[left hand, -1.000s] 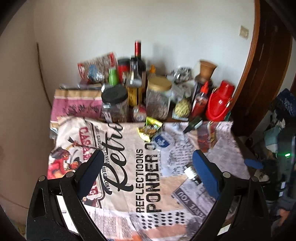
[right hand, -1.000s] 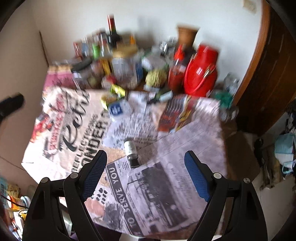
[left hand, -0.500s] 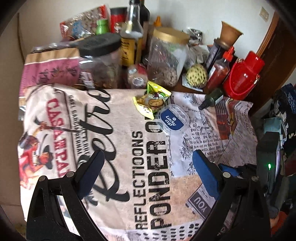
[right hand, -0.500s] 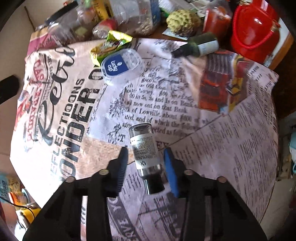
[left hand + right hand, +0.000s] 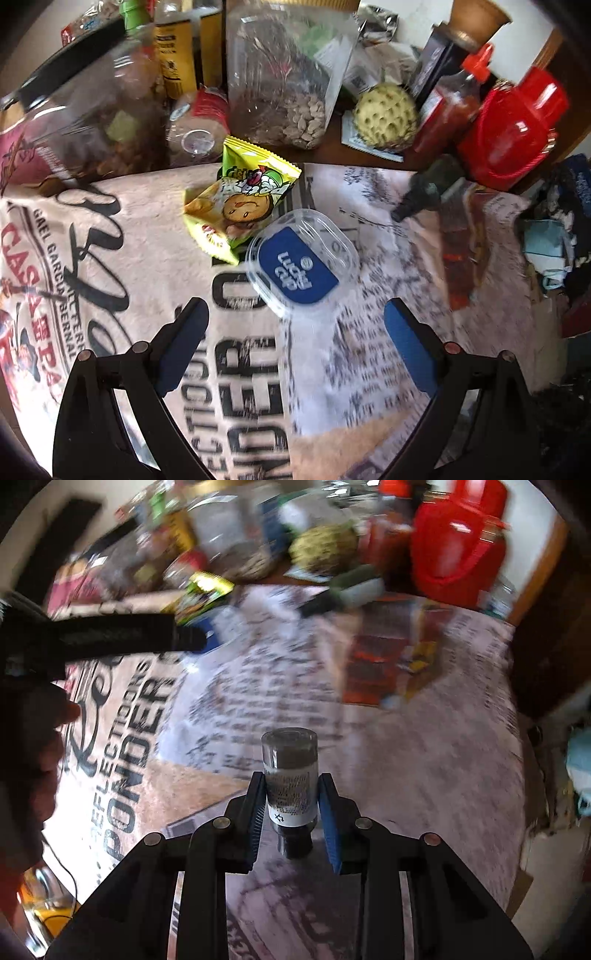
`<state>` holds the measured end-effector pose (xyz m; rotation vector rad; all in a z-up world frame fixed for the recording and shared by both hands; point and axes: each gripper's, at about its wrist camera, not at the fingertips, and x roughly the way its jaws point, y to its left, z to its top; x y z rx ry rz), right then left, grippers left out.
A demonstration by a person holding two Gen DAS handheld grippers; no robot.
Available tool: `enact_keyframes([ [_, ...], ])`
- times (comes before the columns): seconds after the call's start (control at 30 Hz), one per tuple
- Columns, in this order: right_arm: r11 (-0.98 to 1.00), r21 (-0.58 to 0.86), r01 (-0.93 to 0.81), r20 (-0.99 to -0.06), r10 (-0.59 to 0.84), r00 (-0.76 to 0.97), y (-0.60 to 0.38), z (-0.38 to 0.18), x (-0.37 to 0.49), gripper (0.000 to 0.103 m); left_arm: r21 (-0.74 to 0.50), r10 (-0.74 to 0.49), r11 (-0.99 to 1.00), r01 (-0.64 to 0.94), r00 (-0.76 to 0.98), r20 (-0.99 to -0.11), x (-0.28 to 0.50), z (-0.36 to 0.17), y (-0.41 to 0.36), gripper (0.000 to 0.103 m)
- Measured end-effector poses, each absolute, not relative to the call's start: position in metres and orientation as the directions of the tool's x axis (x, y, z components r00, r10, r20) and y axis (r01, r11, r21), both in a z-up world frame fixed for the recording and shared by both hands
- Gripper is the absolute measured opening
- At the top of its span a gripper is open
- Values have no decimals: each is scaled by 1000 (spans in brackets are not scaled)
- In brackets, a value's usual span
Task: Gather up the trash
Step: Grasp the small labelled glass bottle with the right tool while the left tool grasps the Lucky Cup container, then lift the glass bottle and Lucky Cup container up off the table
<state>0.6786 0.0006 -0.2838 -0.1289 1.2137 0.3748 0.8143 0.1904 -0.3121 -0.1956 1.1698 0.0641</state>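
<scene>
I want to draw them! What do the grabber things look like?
Each hand-held gripper, left and right, has a black plastic frame shaped like two angled arms, joined by round silver rivets. The fingertips wear flat blue pads, ridged on the right one.

1. the clear plastic lid (image 5: pixel 301 254) carries a blue label reading "lucky cup", seen upside down from the left wrist.
2. the printed tablecloth (image 5: pixel 122 251) shows large black letters "reflections" and "ponder" in the right wrist view (image 5: pixel 140 716); smaller lines read "gael garcia bernal" and red "casa".
3. the small glass vial (image 5: pixel 290 779) has a white label with fine print too small to read, apart from a mark like "x".
4. the yellow-green snack packet (image 5: pixel 242 201) bears cartoon lettering that cannot be made out.
</scene>
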Motion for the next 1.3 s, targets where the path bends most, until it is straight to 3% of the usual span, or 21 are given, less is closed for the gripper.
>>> enact_keyframes([
  [0.33, 982, 124, -144, -904, 171, 392, -74, -250, 664, 26, -29, 45, 980, -195, 365, -930, 851, -337, 177, 96],
  [0.47, 985, 130, -115, -895, 167, 414, -90, -238, 663, 26, -4, 71, 978, -211, 350, -934, 857, -346, 175, 87],
  [0.8, 984, 147, -104, -867, 179, 465, -108, -220, 655, 26, -35, 25, 988, -151, 382, -924, 832, -340, 151, 81],
  [1.03, 978, 165, -124, -841, 205, 501, -125, -196, 643, 26, -74, -34, 995, -68, 467, -884, 794, -277, 131, 81],
  [1.3, 966, 186, -177, -760, 256, 597, -151, -147, 618, 26, -96, -56, 995, -26, 649, -759, 728, -166, 98, 81],
])
